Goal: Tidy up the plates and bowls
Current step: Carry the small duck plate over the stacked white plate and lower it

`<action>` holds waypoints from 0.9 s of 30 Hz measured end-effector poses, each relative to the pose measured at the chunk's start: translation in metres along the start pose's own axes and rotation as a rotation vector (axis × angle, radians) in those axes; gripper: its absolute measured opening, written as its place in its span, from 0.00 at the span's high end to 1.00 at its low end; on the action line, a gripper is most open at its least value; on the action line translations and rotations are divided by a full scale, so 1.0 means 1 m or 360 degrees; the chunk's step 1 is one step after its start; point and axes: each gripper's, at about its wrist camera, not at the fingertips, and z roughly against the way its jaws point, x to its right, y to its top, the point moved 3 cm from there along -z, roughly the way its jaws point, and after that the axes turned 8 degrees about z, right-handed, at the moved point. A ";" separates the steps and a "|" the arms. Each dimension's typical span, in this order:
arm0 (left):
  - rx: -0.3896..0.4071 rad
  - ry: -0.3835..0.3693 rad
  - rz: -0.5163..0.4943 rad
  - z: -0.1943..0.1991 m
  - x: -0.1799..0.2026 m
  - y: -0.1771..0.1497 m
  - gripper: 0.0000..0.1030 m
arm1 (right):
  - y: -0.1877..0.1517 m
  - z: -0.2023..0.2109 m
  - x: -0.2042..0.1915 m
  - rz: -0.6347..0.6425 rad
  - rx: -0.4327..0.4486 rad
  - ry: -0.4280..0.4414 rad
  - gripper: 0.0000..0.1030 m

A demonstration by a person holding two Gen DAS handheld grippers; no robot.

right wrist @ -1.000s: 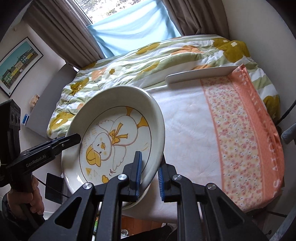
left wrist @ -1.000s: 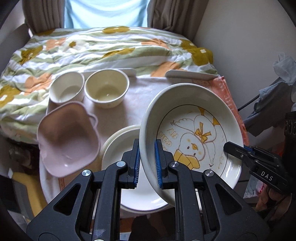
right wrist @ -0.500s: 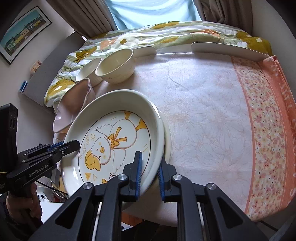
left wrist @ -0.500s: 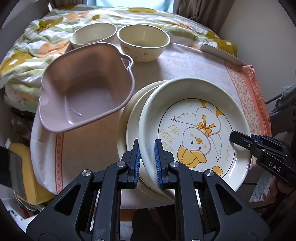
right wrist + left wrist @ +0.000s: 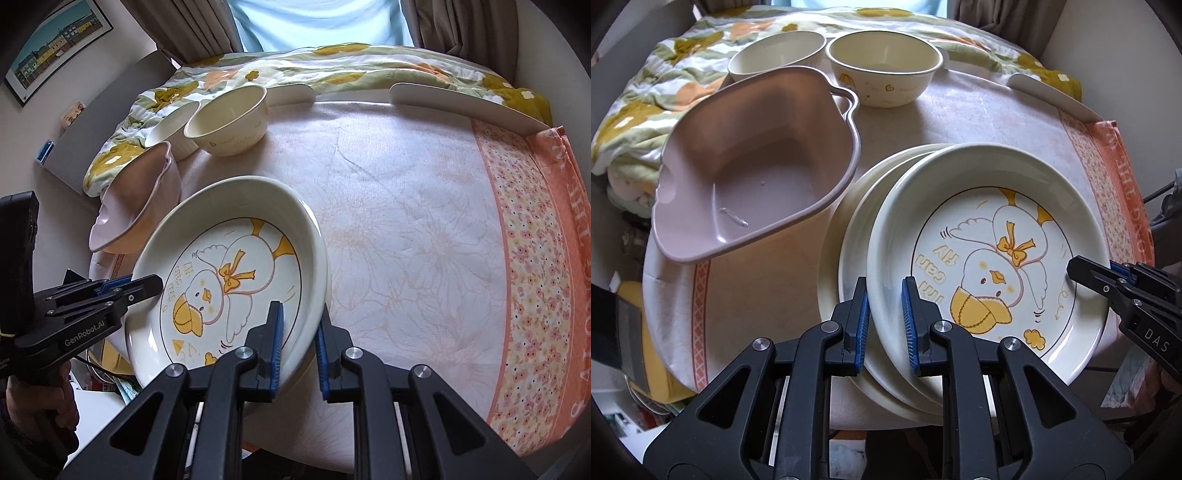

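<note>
Duck plate (image 5: 986,254) lies on a stack of 2 plates (image 5: 849,229), offset toward the table's (image 5: 406,206) near edge. Left gripper (image 5: 884,317) and right gripper (image 5: 300,345) each clamp its rim. Risk: uneven release could tip the overhanging plate off the stack, toward the edge.

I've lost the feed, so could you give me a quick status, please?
Both hand-held grippers shut on duck plate. Plate over plate stack. Pink bowl close beside.

Black hand-held gripper (image 5: 884,317) w/ blue pads, silver screws; poss. dark sleeve (image 5: 14,458).
</note>
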 end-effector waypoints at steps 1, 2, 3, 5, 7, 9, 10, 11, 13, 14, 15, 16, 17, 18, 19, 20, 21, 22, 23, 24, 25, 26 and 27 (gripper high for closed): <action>0.0006 0.0021 -0.0015 0.000 0.002 0.000 0.86 | 0.000 0.000 0.000 0.0007 0.0000 -0.0004 0.86; 0.0012 0.0041 -0.0036 -0.001 0.004 -0.001 0.85 | -0.001 0.000 -0.001 0.0016 0.0001 -0.0010 0.86; 0.0018 0.0061 -0.0055 0.000 0.006 -0.001 0.85 | -0.001 0.000 -0.002 0.0029 0.0003 -0.0018 0.86; 0.0042 0.0117 -0.0103 0.001 0.009 -0.001 0.85 | -0.002 0.001 -0.002 0.0043 0.0008 -0.0022 0.86; 0.0048 0.0169 -0.0146 0.001 0.014 -0.001 0.84 | -0.002 0.001 -0.002 0.0049 0.0008 -0.0020 0.86; 0.0075 0.0241 -0.0216 0.001 0.019 -0.002 0.84 | 0.000 0.001 -0.001 0.0051 0.0008 -0.0015 0.86; 0.0087 0.0274 -0.0250 0.002 0.021 -0.002 0.84 | 0.000 0.001 -0.001 0.0054 0.0008 -0.0012 0.86; 0.0093 0.0298 -0.0273 0.002 0.023 -0.002 0.84 | 0.000 0.002 -0.001 0.0058 0.0008 -0.0014 0.86; 0.0097 0.0315 -0.0284 0.002 0.023 -0.002 0.84 | 0.000 0.002 -0.002 0.0068 0.0006 -0.0023 0.86; 0.0098 0.0323 -0.0290 0.003 0.023 -0.002 0.84 | 0.000 0.002 -0.002 0.0072 0.0004 -0.0026 0.86; 0.0106 0.0343 -0.0302 0.004 0.024 -0.002 0.84 | 0.001 0.002 -0.003 0.0075 0.0003 -0.0028 0.86; 0.0109 0.0373 -0.0324 0.004 0.026 -0.002 0.84 | 0.001 0.002 -0.003 0.0078 -0.0002 -0.0031 0.86; 0.0126 0.0408 -0.0352 0.005 0.028 -0.003 0.84 | 0.001 0.001 -0.004 0.0084 -0.0005 -0.0035 0.86; 0.0147 0.0445 -0.0388 0.006 0.030 -0.004 0.84 | 0.001 0.001 -0.005 0.0090 -0.0008 -0.0038 0.86; 0.0155 0.0467 -0.0408 0.006 0.032 -0.005 0.84 | 0.001 0.001 -0.007 0.0095 -0.0012 -0.0040 0.86; 0.0158 0.0477 -0.0415 0.006 0.031 -0.005 0.84 | 0.002 -0.001 -0.008 0.0096 -0.0018 -0.0046 0.86; 0.0161 0.0476 -0.0414 0.006 0.031 -0.005 0.84 | 0.002 -0.002 -0.008 0.0097 -0.0020 -0.0052 0.86; 0.0161 0.0472 -0.0412 0.007 0.031 -0.005 0.84 | 0.002 -0.002 -0.008 0.0101 -0.0018 -0.0056 0.86; 0.0159 0.0470 -0.0409 0.008 0.030 -0.005 0.84 | 0.002 -0.002 -0.008 0.0105 -0.0019 -0.0062 0.86; 0.0160 0.0470 -0.0409 0.008 0.030 -0.005 0.84 | 0.002 -0.003 -0.009 0.0113 -0.0023 -0.0071 0.86; 0.0161 0.0474 -0.0412 0.008 0.030 -0.004 0.84 | 0.002 -0.003 -0.009 0.0121 -0.0025 -0.0080 0.86; 0.0166 0.0486 -0.0419 0.008 0.030 -0.005 0.84 | 0.002 -0.003 -0.010 0.0126 -0.0026 -0.0089 0.86; 0.0179 0.0507 -0.0435 0.009 0.030 -0.006 0.84 | 0.002 -0.003 -0.011 0.0131 -0.0025 -0.0097 0.86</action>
